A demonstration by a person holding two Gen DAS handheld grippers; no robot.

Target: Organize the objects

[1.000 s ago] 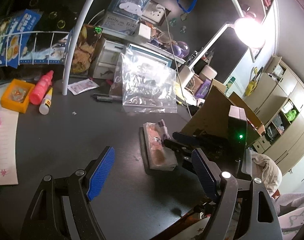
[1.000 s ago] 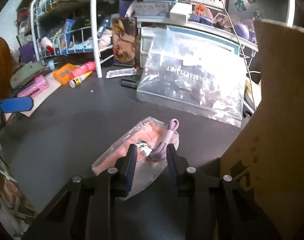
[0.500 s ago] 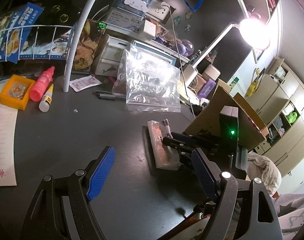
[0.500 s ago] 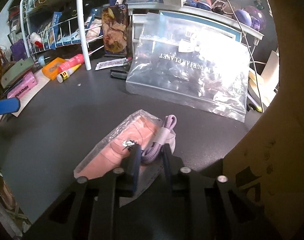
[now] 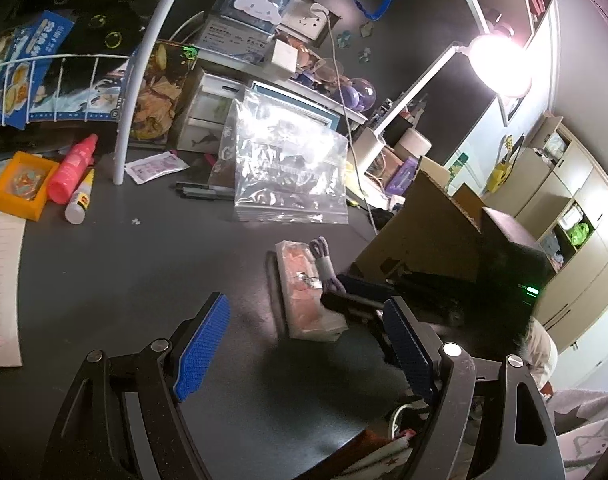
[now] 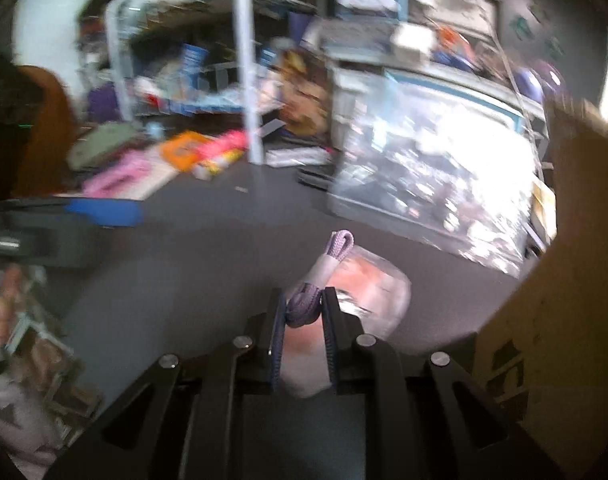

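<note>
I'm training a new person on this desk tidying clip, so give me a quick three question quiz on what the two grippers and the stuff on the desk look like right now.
1. True or false: the left gripper holds something.
2. What does the right gripper pinch: A the purple cable bundle, B the pink bottle, C the orange tray?
3. What stands just right of the pink packet?

Key: 1 false, its jaws stand open. 2 A. 3 the cardboard box.

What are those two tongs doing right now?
Left tongs: open, holding nothing.
Right tongs: shut on the purple cable.
</note>
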